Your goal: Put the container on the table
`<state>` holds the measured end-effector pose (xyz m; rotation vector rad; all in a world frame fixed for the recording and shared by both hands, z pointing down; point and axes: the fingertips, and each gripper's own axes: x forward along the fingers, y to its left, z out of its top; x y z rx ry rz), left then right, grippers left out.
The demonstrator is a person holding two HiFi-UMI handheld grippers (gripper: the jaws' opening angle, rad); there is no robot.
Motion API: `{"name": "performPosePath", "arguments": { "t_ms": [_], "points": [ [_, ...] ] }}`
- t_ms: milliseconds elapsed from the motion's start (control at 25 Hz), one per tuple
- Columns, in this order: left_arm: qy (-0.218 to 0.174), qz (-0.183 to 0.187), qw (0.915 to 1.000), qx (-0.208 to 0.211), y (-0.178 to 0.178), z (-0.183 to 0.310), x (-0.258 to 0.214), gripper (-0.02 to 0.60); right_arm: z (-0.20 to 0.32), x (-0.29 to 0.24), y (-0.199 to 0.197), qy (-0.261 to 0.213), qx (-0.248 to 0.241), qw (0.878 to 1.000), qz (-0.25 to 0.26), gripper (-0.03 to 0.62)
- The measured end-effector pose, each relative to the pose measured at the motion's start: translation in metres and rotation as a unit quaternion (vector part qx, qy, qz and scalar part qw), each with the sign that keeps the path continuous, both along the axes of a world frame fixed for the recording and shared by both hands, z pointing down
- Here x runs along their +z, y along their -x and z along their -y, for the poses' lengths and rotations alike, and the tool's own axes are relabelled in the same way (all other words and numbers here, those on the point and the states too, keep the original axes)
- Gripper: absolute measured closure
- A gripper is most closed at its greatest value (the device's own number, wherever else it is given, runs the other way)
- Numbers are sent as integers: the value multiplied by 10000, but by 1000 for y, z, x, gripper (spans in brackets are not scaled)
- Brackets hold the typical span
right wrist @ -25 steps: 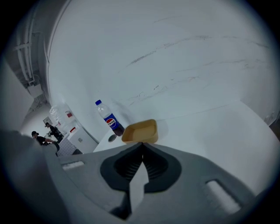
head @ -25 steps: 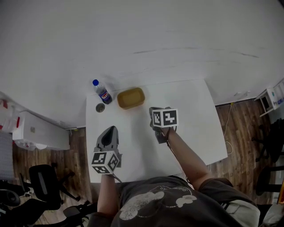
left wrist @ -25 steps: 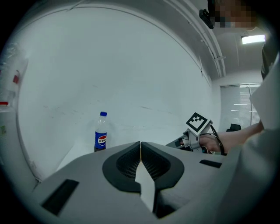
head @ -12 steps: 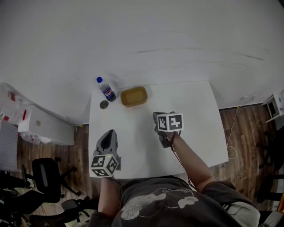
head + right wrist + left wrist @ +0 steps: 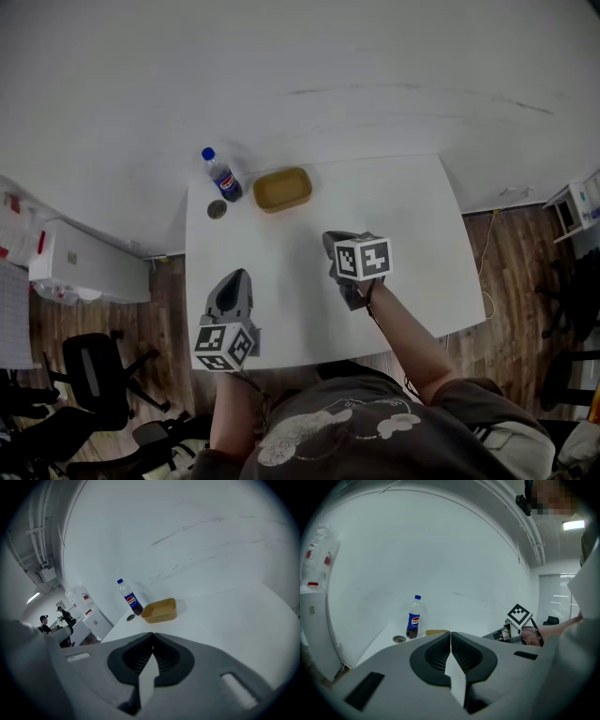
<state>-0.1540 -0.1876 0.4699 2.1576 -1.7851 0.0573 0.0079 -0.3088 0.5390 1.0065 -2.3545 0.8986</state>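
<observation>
The container (image 5: 281,189) sits far left on the desk (image 5: 412,225). The left gripper (image 5: 233,277) and right gripper (image 5: 332,242) hover nearer, fingers together.

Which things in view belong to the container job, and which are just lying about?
Belongs to the job:
- tan container, already standing on the table
- left gripper and right gripper, both shut and empty

Just lying about:
- cola bottle, upright beside the container
- small round object near the bottle

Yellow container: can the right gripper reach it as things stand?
Probably yes: only bare table lies between the right gripper and the yellow container; the bottle stands beside it. The shut jaws must open first.
</observation>
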Motion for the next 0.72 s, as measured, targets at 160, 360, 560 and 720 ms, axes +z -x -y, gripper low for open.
{"name": "performPosePath", "arguments": {
  "t_ms": [160,360,560,720],
  "points": [
    [71,-112,9998,130,7,-22,7,571,-20,-7,9,-167,67,9998,-73,595],
    [28,-130,9995,289,13,-53,5,571,-53,-21,19,-499,77,9987,-109,595],
    [-47,-172,9991,385,20,-85,-2,571,-94,-32,25,-675,98,9976,-119,594],
    [-108,-184,9987,455,25,-110,-7,571,-125,-41,28,-769,155,9969,-101,595]
  ]
}}
